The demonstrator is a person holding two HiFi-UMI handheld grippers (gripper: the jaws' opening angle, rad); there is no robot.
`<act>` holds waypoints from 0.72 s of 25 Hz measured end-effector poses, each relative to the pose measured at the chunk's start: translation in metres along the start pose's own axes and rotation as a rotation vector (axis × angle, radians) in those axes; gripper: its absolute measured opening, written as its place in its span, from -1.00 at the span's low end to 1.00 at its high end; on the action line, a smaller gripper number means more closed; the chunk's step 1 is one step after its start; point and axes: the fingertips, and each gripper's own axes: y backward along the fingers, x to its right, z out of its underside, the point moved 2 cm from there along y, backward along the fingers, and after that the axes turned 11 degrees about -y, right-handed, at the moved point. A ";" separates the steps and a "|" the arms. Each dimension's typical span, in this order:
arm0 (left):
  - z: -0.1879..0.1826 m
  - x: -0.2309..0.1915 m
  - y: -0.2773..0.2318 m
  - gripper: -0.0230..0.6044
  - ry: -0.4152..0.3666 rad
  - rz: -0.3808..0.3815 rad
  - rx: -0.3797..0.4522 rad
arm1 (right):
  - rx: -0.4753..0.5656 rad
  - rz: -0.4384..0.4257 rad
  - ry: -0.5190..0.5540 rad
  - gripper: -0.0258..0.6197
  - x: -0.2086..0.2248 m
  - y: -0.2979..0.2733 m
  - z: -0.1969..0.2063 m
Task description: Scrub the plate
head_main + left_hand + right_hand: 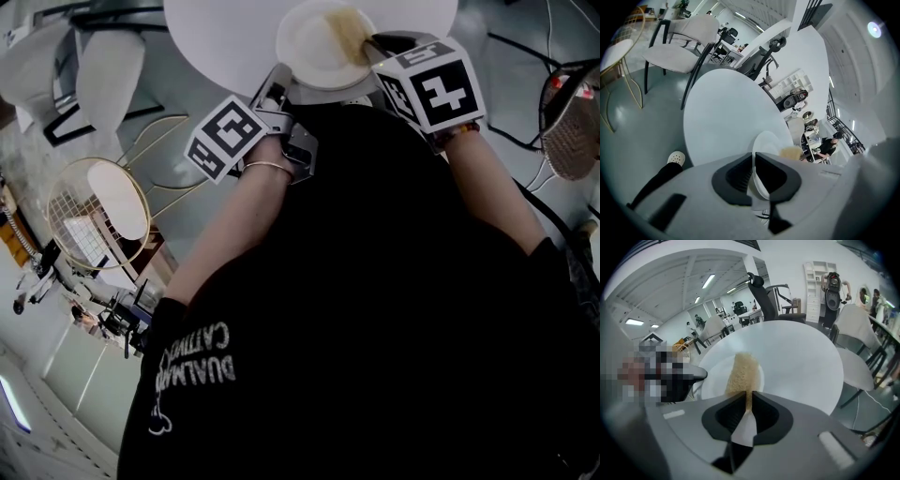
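The white plate (314,47) is held over the near edge of a round white table (225,37). Its rim is clamped between the jaws of the left gripper (753,161), which stand only a sliver apart. A tan sponge (740,371) lies against the plate's face, and the right gripper (750,401) pinches its near end with jaws drawn tight on it. Beyond the table stands a pale chair (684,42) with dark legs.

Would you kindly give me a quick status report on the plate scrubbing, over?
Left gripper shut on rim of round white plate. Right gripper shut on tan scrubbing sponge, laid across plate. Nothing blocking in view.
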 end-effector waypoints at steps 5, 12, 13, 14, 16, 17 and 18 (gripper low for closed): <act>-0.002 -0.001 -0.001 -0.86 0.002 -0.002 0.013 | 0.036 0.052 -0.005 -0.77 0.017 0.006 -0.009; -0.002 -0.001 0.000 -0.86 0.007 -0.002 0.021 | 0.083 0.060 -0.033 -0.77 0.025 0.010 -0.022; -0.002 -0.001 0.000 -0.86 0.008 0.000 0.023 | 0.081 0.079 -0.034 -0.77 0.030 0.012 -0.021; -0.003 0.000 0.000 -0.86 0.010 0.003 0.024 | 0.080 0.102 -0.034 -0.77 0.036 0.015 -0.022; -0.003 0.003 0.000 -0.86 0.014 0.007 0.028 | 0.101 0.128 -0.041 -0.77 0.042 0.023 -0.027; -0.004 0.003 0.001 -0.86 0.016 0.007 0.032 | 0.124 0.124 -0.046 -0.77 0.040 0.027 -0.032; -0.004 0.003 0.001 -0.86 0.017 0.005 0.038 | 0.151 0.111 -0.051 -0.78 0.036 0.031 -0.038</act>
